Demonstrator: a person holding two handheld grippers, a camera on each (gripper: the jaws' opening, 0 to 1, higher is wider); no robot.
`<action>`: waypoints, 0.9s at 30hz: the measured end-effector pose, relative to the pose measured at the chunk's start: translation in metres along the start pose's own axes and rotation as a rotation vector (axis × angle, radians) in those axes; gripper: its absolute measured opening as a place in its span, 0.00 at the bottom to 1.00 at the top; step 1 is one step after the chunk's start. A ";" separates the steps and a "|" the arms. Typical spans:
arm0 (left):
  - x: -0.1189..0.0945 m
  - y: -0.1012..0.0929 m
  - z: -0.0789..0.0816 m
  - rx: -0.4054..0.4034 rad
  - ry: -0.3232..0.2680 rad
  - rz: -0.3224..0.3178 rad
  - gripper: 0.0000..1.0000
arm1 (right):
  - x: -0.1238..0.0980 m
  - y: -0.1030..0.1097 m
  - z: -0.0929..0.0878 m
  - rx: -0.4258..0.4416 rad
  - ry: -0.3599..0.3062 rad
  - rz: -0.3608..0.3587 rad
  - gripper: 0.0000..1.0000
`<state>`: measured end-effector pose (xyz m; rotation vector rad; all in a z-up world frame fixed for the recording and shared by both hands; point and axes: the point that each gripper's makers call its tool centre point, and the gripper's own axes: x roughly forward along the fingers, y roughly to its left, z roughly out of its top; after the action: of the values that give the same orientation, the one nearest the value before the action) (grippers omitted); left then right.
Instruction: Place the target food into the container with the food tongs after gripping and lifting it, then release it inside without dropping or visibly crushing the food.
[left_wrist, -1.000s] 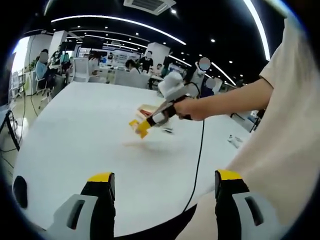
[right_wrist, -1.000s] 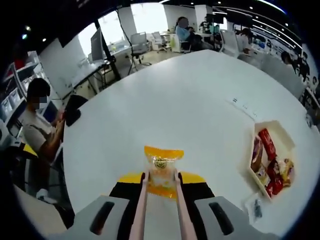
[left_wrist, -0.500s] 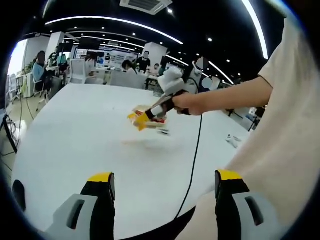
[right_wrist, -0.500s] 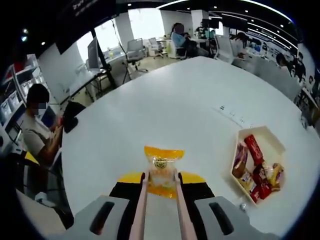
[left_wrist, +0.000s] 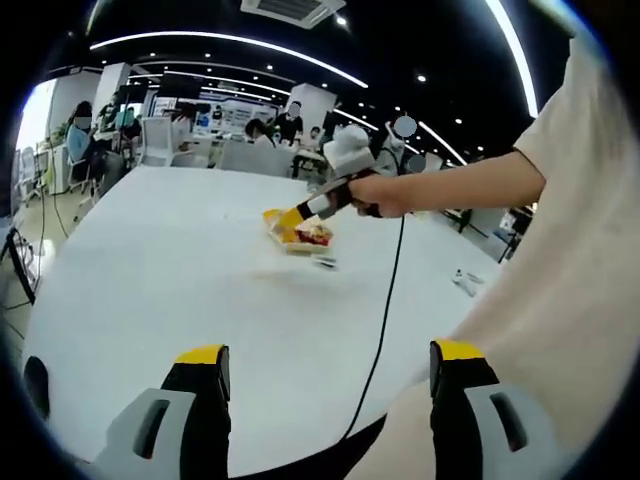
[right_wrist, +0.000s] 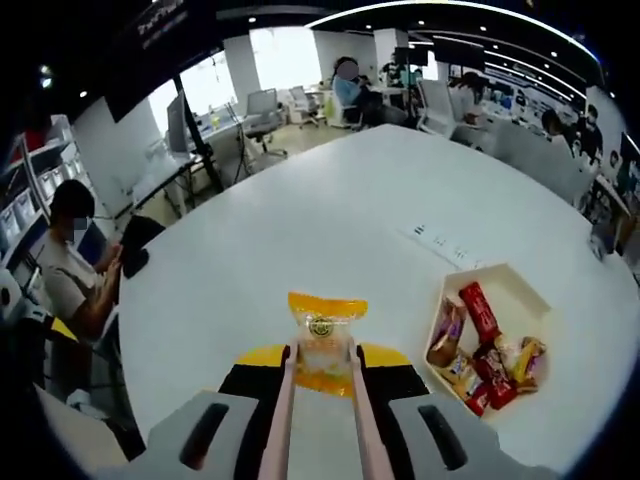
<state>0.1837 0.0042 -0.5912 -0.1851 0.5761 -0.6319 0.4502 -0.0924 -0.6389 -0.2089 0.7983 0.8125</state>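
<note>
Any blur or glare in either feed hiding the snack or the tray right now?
Right gripper view: yellow snack packet sharp in the tongs, tray evenly lit. Left gripper view: right gripper and tray small, slightly soft; ceiling strips bright, no glare on the table.

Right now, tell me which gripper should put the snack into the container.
The right gripper. Its tongs already pinch the yellow snack packet, with the container close by on the table. The left gripper sits open, far back.

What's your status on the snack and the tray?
Right hand-held gripper shut on tongs, pinching yellow snack pack above table. Left hand-held gripper open, idle. Tray off to the right, already holding snacks, nothing in the way.
</note>
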 end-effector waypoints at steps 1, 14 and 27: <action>0.001 0.000 0.001 0.001 0.001 0.000 0.82 | -0.001 -0.002 0.001 0.003 -0.003 -0.001 0.25; 0.015 -0.010 0.011 0.028 0.004 -0.024 0.81 | -0.019 -0.028 0.006 0.016 -0.035 -0.025 0.25; 0.023 -0.011 0.017 0.038 0.017 -0.028 0.82 | -0.027 -0.057 0.003 0.027 -0.038 -0.048 0.25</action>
<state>0.2024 -0.0183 -0.5837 -0.1528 0.5781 -0.6718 0.4815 -0.1454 -0.6245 -0.1875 0.7655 0.7577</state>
